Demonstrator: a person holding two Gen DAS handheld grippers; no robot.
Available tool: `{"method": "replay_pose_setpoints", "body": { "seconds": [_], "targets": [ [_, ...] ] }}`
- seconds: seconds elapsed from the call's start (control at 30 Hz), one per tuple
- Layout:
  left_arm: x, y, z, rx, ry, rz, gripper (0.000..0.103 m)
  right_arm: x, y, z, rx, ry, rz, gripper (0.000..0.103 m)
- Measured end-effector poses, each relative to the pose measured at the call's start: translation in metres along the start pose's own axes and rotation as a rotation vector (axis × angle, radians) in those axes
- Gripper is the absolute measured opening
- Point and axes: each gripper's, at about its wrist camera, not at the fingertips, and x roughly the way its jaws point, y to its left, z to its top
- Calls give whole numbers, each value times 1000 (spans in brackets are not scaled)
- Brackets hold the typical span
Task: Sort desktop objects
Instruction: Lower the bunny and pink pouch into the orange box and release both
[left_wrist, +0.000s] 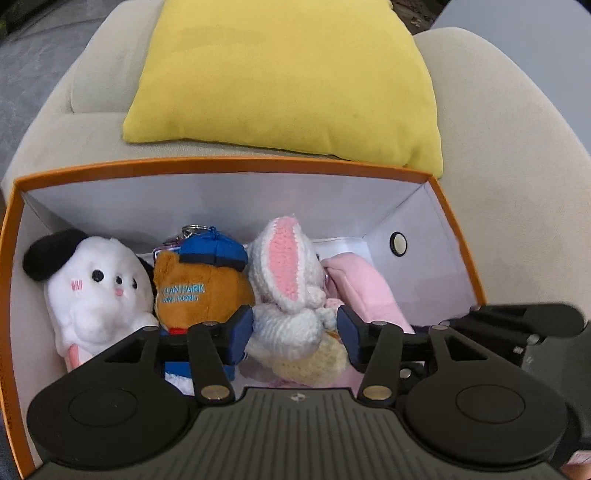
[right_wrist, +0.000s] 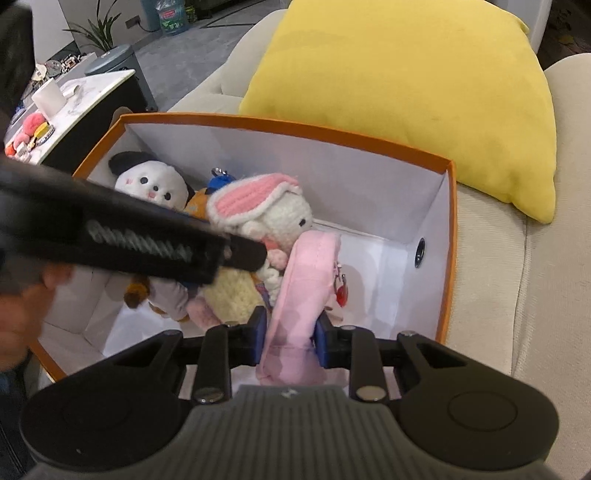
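- Far left, right wrist view: a white marble-topped counter (right_wrist: 92, 86) carries small items I cannot identify for certain, a pink pom-pom-like one (right_wrist: 32, 122) among them; I judge these to be the sorting left to do.
- Orange-rimmed cardboard box with white inside (left_wrist: 221, 164), standing on a beige sofa: already packed with a white plush dog with a black ear (left_wrist: 94, 284) at its left wall, then a brown plush animal in a blue cap (left_wrist: 201, 284), then a white crocheted rabbit with pink ears (left_wrist: 288, 291).
- My left hand-held gripper (left_wrist: 295, 330) straddles the rabbit's body with its blue pads set apart; I cannot tell whether they are touching it.
- Right of the rabbit, my right hand-held gripper (right_wrist: 290, 341) pinches a soft pink fabric pouch (right_wrist: 306, 280), which hangs inside the box against the rabbit; release not yet made.
- Behind the box: a yellow square cushion (left_wrist: 288, 74).
- Judgement: well advanced.
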Motion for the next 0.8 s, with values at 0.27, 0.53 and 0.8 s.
{"method": "replay_pose_setpoints", "body": {
  "seconds": [0.27, 0.53, 0.8],
  "targets": [
    [-2, 1, -2, 69, -19, 74, 34, 2, -2, 12, 53, -39, -49, 25],
    [-12, 7, 0, 83, -54, 59, 29, 14, -14, 25, 166, -60, 37, 24],
    [-8, 12, -5, 84, -76, 41, 29, 19, -11, 23, 158, -58, 33, 23]
  ]
}}
